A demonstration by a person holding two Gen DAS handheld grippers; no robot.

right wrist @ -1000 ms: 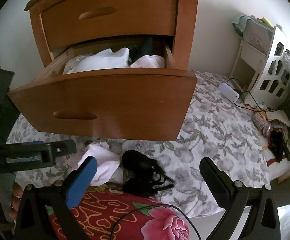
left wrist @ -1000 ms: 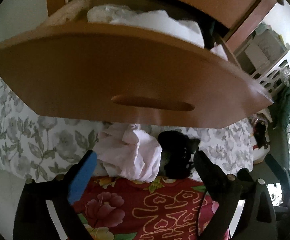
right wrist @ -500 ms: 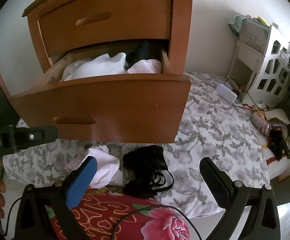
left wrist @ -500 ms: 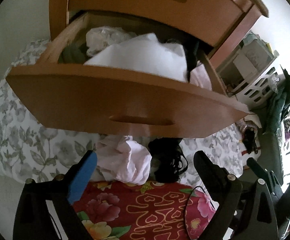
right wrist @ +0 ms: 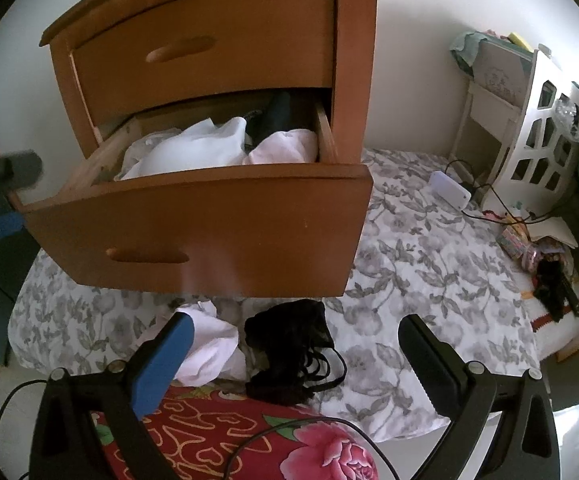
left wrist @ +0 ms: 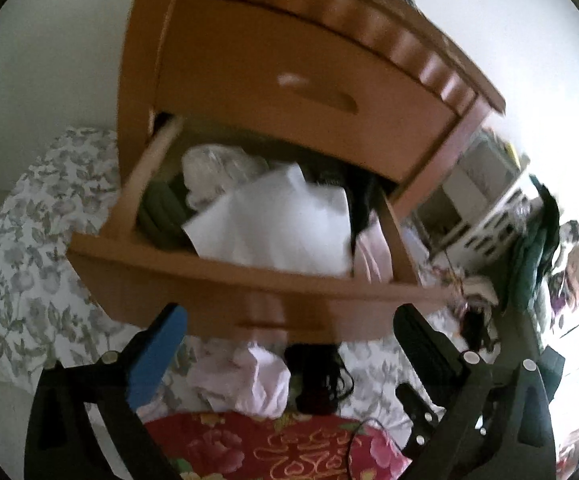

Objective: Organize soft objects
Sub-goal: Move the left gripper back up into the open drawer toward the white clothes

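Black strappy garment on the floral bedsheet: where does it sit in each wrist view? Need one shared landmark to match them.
Left wrist: black strappy garment lies low, just right of centre, under the open wooden drawer, beside the pale pink crumpled cloth.
Right wrist: the garment is bottom centre, between the open fingers, with the cloth to its left.
Shared landmark: the open drawer's front panel.

Crumpled pale pink cloth (right wrist: 209, 350) and tangled black garment (right wrist: 289, 354), just beside each other on floral bedsheet (right wrist: 429, 264) below open drawer (right wrist: 209, 220).
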